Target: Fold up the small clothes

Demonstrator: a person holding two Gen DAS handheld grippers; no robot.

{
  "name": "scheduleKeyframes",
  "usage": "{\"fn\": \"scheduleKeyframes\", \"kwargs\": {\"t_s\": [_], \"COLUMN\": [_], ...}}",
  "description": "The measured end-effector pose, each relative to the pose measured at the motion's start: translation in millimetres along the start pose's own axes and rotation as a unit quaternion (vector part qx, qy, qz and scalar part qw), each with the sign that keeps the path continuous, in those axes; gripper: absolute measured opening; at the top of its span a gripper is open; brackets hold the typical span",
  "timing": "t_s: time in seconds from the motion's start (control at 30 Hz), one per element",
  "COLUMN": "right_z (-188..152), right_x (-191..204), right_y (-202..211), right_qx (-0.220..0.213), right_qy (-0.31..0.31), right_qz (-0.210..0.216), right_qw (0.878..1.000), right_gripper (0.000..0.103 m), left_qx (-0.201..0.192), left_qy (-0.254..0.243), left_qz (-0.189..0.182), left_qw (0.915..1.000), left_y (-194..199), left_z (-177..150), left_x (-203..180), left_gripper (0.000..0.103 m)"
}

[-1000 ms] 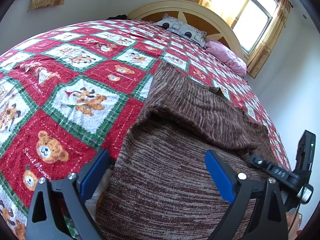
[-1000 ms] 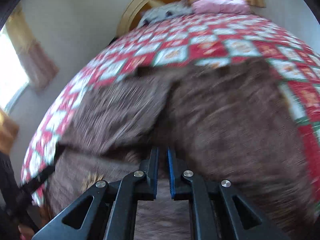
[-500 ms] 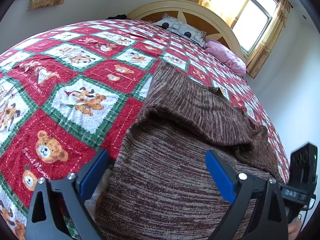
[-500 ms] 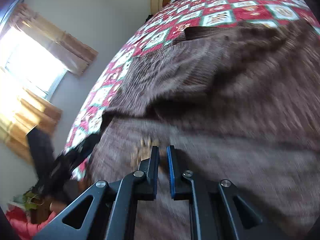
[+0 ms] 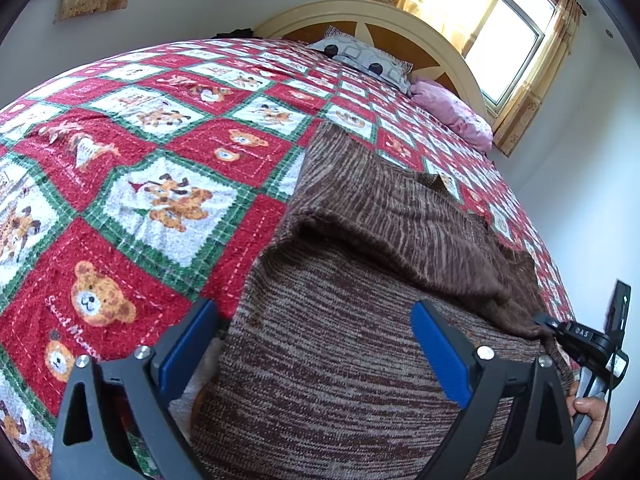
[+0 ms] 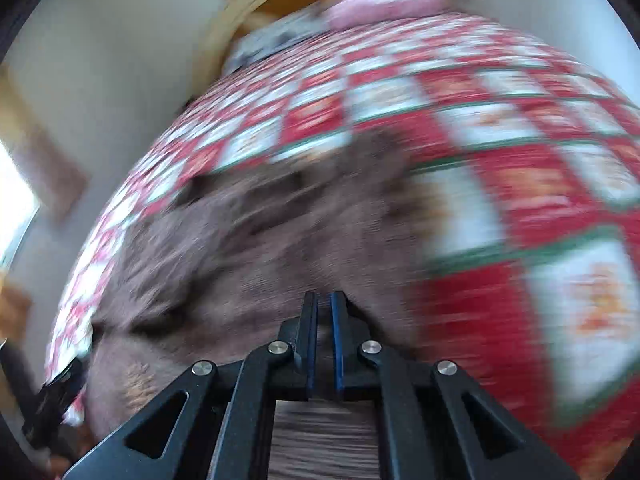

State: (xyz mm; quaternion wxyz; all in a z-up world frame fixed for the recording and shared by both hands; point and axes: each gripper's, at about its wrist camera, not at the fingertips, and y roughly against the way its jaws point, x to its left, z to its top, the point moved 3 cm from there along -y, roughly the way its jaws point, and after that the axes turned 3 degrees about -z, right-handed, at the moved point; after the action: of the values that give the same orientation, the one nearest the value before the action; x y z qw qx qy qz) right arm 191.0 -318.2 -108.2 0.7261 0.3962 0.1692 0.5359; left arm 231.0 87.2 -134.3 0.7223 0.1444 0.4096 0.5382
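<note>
A brown knit garment [image 5: 360,320] lies on the bed, its far part folded over in a darker layer [image 5: 400,216]. My left gripper [image 5: 316,344] is open, its blue pads standing wide over the near part of the garment. In the blurred right wrist view the garment [image 6: 240,260] fills the lower left. My right gripper [image 6: 324,312] is shut, and brown knit fabric [image 6: 324,432] shows under its fingers. It also shows at the right edge of the left wrist view [image 5: 576,336], at the garment's right edge.
The bed carries a red, green and white teddy-bear quilt [image 5: 160,200]. A patterned pillow [image 5: 360,56] and a pink pillow [image 5: 452,112] lie by the cream headboard [image 5: 360,12]. A window with yellow curtains [image 5: 508,40] is behind.
My right gripper swung back towards the garment's right edge, and its view turned towards the headboard. The fold's right end shifted slightly. My left gripper stayed still and open.
</note>
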Motion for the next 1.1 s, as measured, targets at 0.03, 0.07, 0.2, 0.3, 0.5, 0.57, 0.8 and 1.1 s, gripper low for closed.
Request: {"fn": "scheduleKeyframes", "kwargs": {"t_s": [0.03,0.07,0.2,0.3,0.5,0.57,0.8,1.1], "right_z": [2.8,2.1,19.9,50.2,92.0,85.9,81.5,41.7], "right_x": [-14.3,-26.2,-48.8,-22.2,17.9,22.1,-22.9,69.1], "right_y": [8.5,11.3,18.7,8.9,-70.6,-86.4,-90.3,12.7], "right_qx": [-0.016,-0.018,-0.016,-0.019,0.048,0.063,0.013,-0.026], "right_qy": [-0.002,-0.008,-0.075,-0.061,-0.025,0.008,-0.069,0.092], "right_qz": [-0.061,-0.095,-0.012,0.037,0.058,0.036,-0.03,0.1], "right_qw": [0.998,0.995,0.997,0.997,0.997,0.997,0.997,0.99], "right_gripper": [0.001,0.004,0.005,0.008,0.061,0.012,0.007,0.008], "left_qx": [0.0,0.001,0.001,0.002,0.003,0.003,0.004,0.003], "left_qy": [0.0,-0.001,-0.001,-0.004,-0.005,-0.005,-0.007,-0.004], "left_qz": [0.0,0.001,0.001,0.005,0.007,0.008,0.008,0.006], "left_qw": [1.0,1.0,1.0,1.0,1.0,1.0,0.9999,1.0], "left_y": [0.0,-0.1,-0.4,-0.9,-1.6,-1.7,-2.3,-2.3], "left_z": [0.0,0.0,-0.3,-0.2,-0.6,-0.6,-1.1,-1.0], "left_x": [0.2,0.1,-0.3,-0.9,-2.0,-1.9,-2.9,-2.2], "left_gripper": [0.1,0.1,0.1,0.1,0.1,0.1,0.101,0.101]}}
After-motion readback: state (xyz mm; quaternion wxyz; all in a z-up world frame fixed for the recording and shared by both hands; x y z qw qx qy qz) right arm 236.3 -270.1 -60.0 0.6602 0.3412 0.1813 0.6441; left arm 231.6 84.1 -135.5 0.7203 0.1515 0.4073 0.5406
